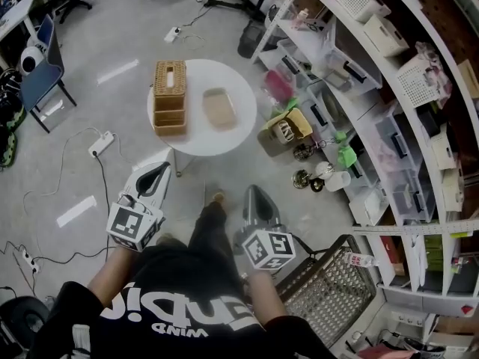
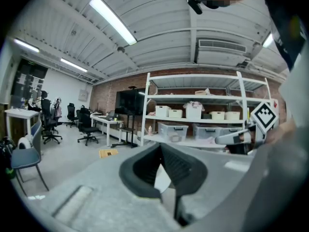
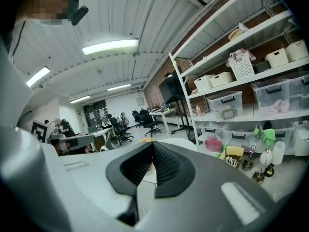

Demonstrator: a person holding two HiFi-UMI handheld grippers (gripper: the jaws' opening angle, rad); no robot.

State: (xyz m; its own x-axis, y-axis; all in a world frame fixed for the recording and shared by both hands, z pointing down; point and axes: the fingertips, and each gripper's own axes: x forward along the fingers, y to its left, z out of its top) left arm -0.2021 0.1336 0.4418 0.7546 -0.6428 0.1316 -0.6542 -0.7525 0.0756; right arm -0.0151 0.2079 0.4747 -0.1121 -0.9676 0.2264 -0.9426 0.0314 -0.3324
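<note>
I hold both grippers close to my body, pointing out over the grey floor. My left gripper (image 1: 159, 168) is shut, its jaws meeting at the tip with nothing between them (image 2: 161, 146). My right gripper (image 1: 252, 191) is also shut and empty (image 3: 152, 146). Ahead of both stands a round white table (image 1: 239, 129). On it sit a wicker drawer box (image 1: 170, 96) and a shallow beige tray (image 1: 219, 108). Both grippers are well short of the table and touch nothing. The table's edge (image 3: 184, 141) shows just past the right gripper's tip.
White shelving (image 1: 389, 111) with plastic bins runs along the right. A yellow basket (image 1: 288, 126) and small items lie on the floor beside it. A wire basket (image 1: 329, 290) stands at my right foot. A power strip (image 1: 100, 143), cables and a blue chair (image 1: 41, 81) are to the left.
</note>
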